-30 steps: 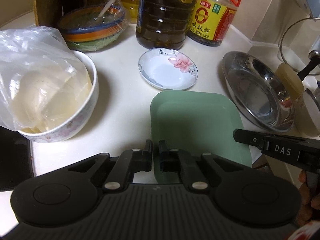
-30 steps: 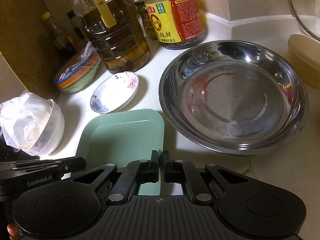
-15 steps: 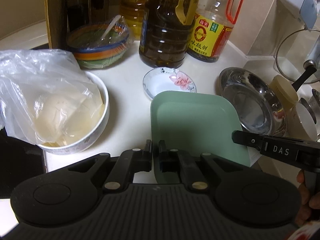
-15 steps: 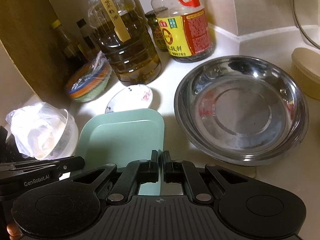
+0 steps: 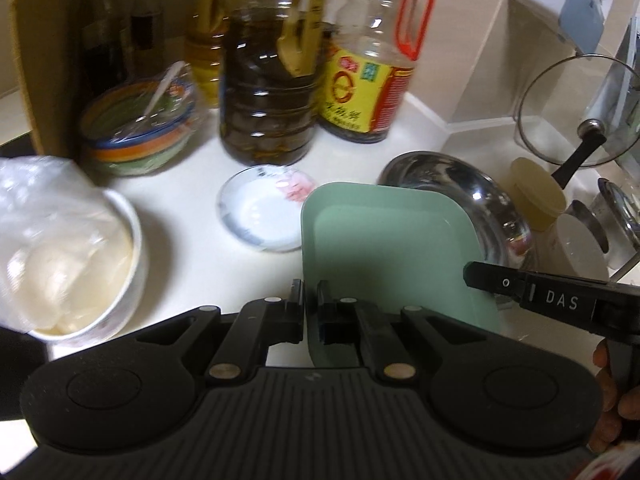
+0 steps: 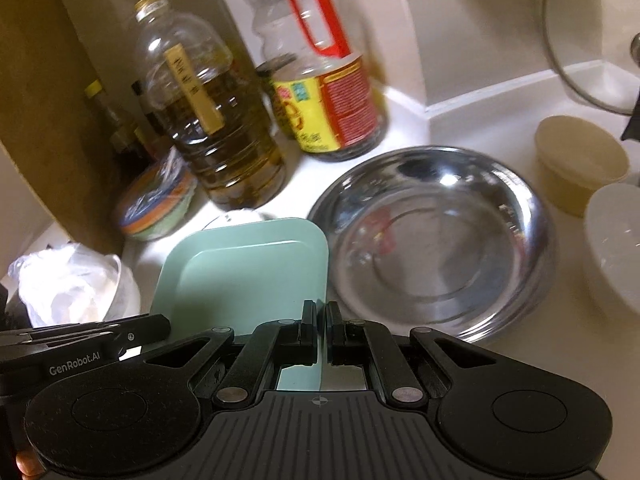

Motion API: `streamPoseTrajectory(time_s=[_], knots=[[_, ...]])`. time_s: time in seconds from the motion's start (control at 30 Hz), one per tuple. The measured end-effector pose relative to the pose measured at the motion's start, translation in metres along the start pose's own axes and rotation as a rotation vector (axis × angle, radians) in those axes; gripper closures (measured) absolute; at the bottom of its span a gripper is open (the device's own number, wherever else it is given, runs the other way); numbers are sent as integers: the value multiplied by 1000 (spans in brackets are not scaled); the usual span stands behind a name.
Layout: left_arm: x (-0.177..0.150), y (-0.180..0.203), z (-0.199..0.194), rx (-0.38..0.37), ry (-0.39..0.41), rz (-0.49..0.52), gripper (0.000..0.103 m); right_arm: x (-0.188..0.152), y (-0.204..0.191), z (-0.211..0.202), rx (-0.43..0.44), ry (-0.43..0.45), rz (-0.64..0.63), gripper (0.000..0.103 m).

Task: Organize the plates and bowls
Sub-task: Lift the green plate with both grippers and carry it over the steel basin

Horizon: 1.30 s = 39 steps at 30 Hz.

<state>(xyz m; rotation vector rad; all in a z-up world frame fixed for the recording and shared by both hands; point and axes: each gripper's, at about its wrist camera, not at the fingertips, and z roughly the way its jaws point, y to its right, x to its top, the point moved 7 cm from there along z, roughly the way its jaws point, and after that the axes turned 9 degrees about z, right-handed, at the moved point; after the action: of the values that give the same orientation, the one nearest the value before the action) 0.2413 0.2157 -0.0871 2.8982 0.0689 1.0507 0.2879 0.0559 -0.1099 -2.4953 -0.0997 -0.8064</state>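
A green square plate point(image 5: 384, 248) is held up off the white counter by both grippers. My left gripper point(image 5: 310, 298) is shut on its near left edge. My right gripper point(image 6: 323, 320) is shut on its near right edge point(image 6: 248, 276). The plate's far edge hides part of a small floral saucer point(image 5: 260, 212) and overlaps a steel basin point(image 5: 460, 188), which shows fully in the right wrist view point(image 6: 436, 240). A white bowl holding a plastic bag point(image 5: 68, 264) sits at the left. A striped bowl under cling film point(image 5: 140, 132) stands behind it.
Large oil bottles point(image 5: 268, 92) and a soy sauce jug point(image 6: 324, 88) stand at the back. A beige tub point(image 6: 580, 160), a white bowl point(image 6: 616, 244) and a glass pot lid point(image 5: 576, 108) sit to the right. A brown board point(image 6: 36, 100) stands at the left.
Both grippers have lifted the green plate off the counter and drawn back. The plate now hides more of the saucer, and its far edge reaches the steel basin.
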Motion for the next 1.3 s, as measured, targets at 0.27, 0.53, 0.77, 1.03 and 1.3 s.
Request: streamPoseTrajectory(time_s=[0.27, 0.53, 0.77, 1.03, 1.3], knots=[[24, 37, 14, -35, 11, 36, 98, 23, 33, -10, -36, 35, 26, 99], [44, 65, 30, -56, 7, 77, 98, 40, 64, -15, -60, 55, 54, 99], [58, 82, 44, -65, 4, 102, 98, 51, 84, -14, -76, 65, 74, 99], [63, 92, 61, -75, -15, 110, 98, 59, 99, -5, -96, 62, 88, 99], [64, 94, 77, -75, -39, 110, 98, 62, 106, 6, -116, 46, 87, 99]])
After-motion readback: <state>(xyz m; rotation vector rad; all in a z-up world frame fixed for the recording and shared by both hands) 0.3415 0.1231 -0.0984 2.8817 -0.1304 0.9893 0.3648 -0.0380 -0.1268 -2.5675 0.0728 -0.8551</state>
